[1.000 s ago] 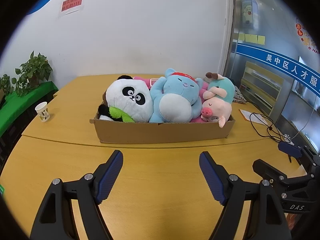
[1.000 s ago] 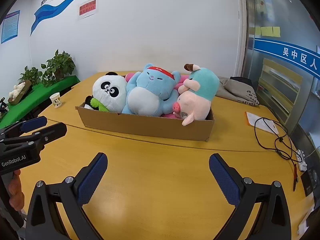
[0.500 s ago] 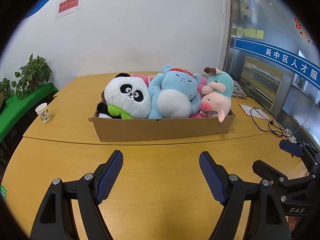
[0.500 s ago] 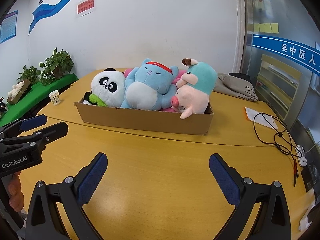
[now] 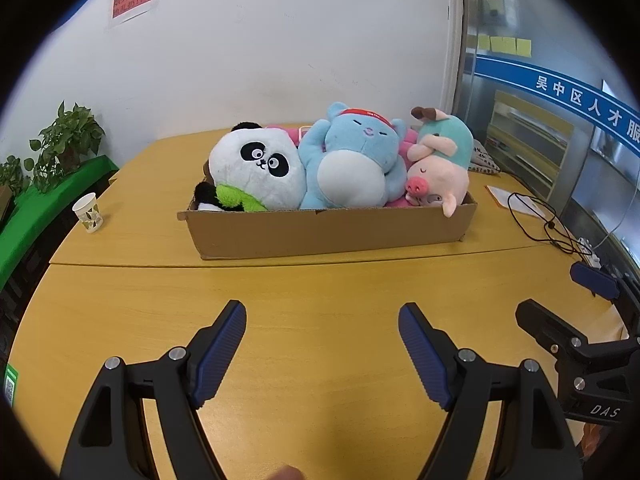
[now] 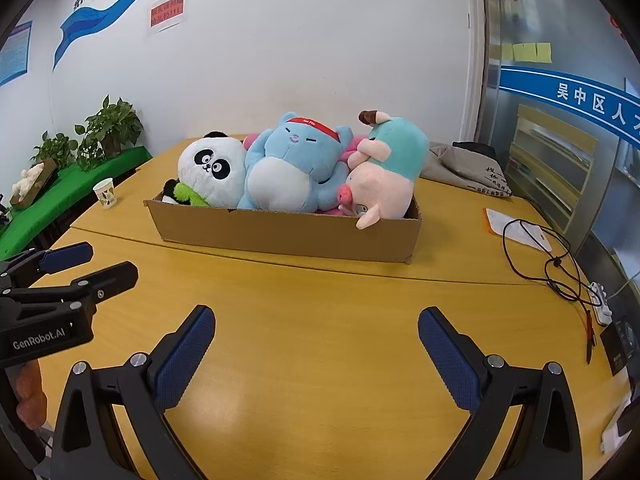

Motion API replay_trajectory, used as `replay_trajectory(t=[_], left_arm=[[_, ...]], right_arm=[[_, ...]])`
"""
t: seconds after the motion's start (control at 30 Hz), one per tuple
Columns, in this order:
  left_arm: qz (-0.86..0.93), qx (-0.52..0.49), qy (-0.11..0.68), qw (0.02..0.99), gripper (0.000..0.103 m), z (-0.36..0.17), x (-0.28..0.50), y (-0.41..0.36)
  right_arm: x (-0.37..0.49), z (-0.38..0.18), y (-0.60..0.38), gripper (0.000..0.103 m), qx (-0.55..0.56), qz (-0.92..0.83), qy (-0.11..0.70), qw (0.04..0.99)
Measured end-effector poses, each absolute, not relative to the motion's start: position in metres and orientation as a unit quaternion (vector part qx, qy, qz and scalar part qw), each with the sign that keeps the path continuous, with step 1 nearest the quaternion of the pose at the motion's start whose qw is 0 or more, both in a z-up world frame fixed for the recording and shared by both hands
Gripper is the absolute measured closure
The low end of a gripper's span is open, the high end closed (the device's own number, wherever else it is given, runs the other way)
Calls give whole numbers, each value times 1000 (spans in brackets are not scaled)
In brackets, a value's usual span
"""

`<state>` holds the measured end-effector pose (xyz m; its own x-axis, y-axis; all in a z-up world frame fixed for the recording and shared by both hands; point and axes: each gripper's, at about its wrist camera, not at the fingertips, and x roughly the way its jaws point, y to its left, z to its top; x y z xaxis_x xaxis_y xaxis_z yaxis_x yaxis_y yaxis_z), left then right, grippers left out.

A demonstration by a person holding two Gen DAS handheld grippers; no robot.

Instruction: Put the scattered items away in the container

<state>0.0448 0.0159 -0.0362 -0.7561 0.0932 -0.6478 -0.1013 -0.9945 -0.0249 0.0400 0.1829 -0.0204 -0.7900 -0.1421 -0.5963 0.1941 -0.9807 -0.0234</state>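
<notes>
While both tools hover empty over the tabletop (image 5: pixel 320 280), the scene reads as follows.
Left hand-held gripper (image 5: pixel 322 314): jaws spread wide, nothing between them, well short of the box.
Right hand-held gripper (image 6: pixel 316 320): likewise wide apart and empty.
Container: cardboard box (image 5: pixel 328 232) on the far half of the tabletop.
Task items: panda plush (image 5: pixel 256 172), blue plush (image 5: pixel 352 168) and pig plush (image 5: pixel 440 168) all sit in the box, piled above its rim; something pink lies under them.
Progress: judged nearly or fully done, since no loose toy shows on the tabletop.
Risk, toppling: the pig plush leans over the near right corner, one ear hanging past the wall; a nudge could tip it out.
Risk, snagging: a black cable (image 6: pixel 540 256) loops to the right, where a swinging gripper could catch it.
Risk, spill: a paper cup (image 5: pixel 88 213) stands far left.
Readable writing: "GenRobot.AI" and "DAS" on the gripper bodies; Chinese characters on the blue wall band (image 6: pixel 592 100); the red notice (image 6: pixel 167 10) is too small to read.
</notes>
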Motion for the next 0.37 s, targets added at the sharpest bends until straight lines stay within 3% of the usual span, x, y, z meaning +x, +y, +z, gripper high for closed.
replay_trajectory(t=[0.37], left_arm=[[941, -336, 25, 29, 25, -39, 49, 15]], right_arm=[[37, -25, 183, 0, 316, -943, 39, 98]])
